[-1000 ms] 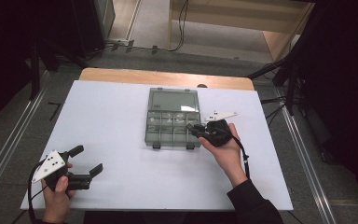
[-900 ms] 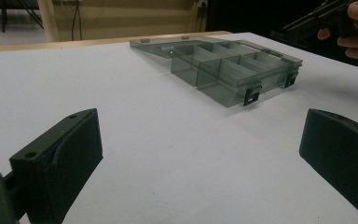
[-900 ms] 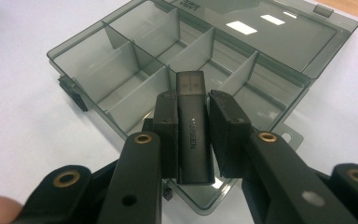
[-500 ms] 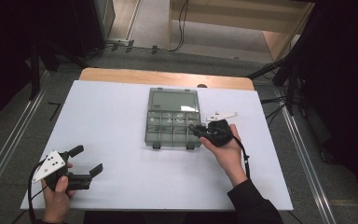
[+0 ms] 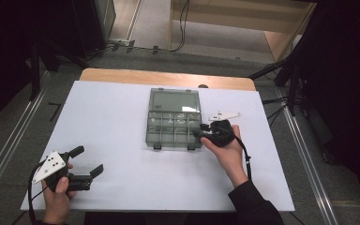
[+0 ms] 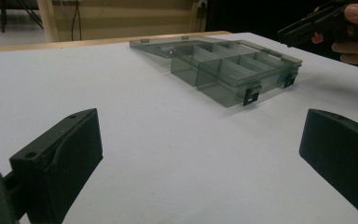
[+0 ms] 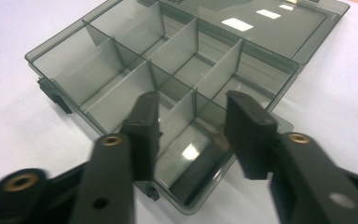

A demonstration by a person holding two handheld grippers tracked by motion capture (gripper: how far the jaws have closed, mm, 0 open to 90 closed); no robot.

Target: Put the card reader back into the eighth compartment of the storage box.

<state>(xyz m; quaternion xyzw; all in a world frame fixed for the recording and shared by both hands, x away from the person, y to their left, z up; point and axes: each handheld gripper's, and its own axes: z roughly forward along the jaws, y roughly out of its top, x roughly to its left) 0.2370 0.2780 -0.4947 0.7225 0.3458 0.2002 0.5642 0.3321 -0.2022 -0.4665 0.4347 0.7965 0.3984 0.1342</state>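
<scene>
As the right tongs (image 7: 191,116), their jaws just spread with nothing between them, hover over its near right corner, a smoky clear plastic compartment box (image 5: 174,124) lies lid-open mid-tabletop (image 5: 122,112): light, stiff, slick, best gripped by a rim or divider. Left tongs (image 5: 86,161) rest agape, empty. No lettering is legible.

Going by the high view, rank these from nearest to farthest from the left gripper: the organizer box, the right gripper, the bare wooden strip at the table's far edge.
From the left gripper, at the near left corner:
1. Organizer box, mid-table, lid open.
2. Right gripper, at the box's near right corner.
3. Wooden strip, along the far edge.
</scene>
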